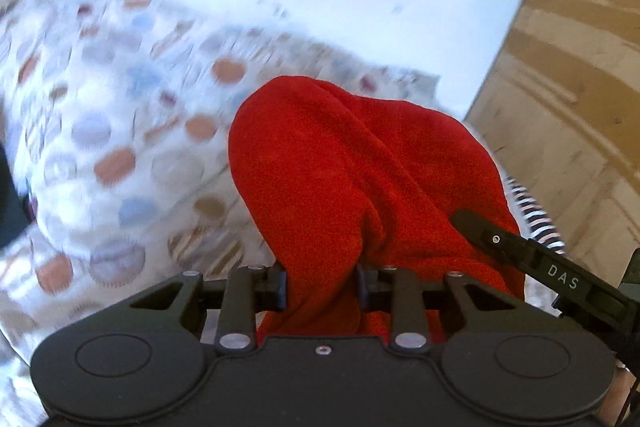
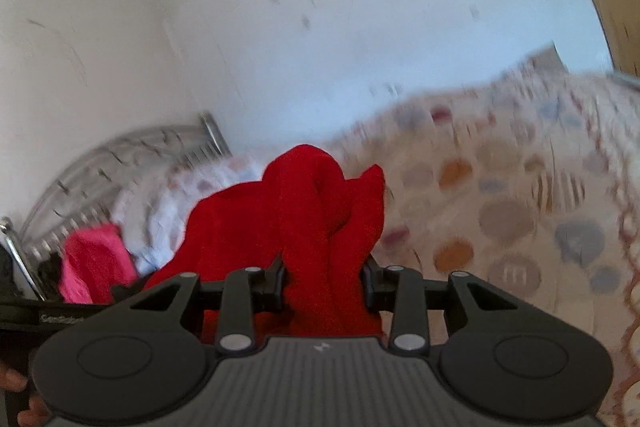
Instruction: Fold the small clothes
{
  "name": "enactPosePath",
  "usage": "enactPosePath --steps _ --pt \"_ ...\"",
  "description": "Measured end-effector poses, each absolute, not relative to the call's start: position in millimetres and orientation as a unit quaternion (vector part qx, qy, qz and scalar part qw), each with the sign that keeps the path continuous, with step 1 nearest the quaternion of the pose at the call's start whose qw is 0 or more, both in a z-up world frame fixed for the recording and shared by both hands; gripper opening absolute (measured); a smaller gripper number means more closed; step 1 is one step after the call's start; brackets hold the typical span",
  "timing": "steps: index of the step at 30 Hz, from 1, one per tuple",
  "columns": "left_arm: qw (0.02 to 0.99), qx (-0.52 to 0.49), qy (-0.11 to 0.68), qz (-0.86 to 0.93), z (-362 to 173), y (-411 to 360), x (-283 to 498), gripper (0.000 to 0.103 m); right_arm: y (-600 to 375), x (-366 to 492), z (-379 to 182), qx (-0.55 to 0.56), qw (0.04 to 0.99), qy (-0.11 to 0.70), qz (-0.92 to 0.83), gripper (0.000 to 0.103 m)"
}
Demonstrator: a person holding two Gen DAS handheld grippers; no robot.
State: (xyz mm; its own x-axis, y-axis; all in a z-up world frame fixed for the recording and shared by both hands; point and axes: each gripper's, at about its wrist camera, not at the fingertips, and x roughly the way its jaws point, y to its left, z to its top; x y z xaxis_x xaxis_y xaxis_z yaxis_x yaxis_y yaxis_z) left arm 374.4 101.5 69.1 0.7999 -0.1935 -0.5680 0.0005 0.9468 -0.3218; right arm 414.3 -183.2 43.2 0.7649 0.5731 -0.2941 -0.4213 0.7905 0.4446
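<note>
The red garment [image 1: 352,179] is bunched lengthwise, running away from both cameras above the patterned bedsheet [image 1: 120,131]; it is clamped by the left gripper [image 1: 322,287] and the right gripper [image 2: 325,283], both angled slightly downward.

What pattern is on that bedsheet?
White bedsheet with orange, blue and grey spots, some striped; clearest in the left wrist view.

The spotted bedsheet [image 2: 500,211] lies open and bare to the right of the bunched red garment [image 2: 304,227]. Left of the garment, a pink cloth [image 2: 96,263] and a metal bed rail [image 2: 132,155] crowd that side. Beyond the garment, a white wall [image 2: 320,27] blocks the far edge.
</note>
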Motion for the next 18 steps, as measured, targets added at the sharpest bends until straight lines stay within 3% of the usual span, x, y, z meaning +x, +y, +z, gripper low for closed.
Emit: enactPosePath --steps 4,7,18 --pt "0.924 -0.175 0.339 -0.040 17 103 393 0.038 -188 443 -10 0.187 0.911 0.281 0.236 0.042" --pt "0.929 -0.175 0.325 -0.042 1 103 391 0.045 -206 449 -35 0.211 0.905 0.279 0.241 0.049" --pt "0.942 -0.161 0.294 -0.020 -8 93 385 0.052 -202 429 -30 0.173 0.923 0.252 0.233 0.060"
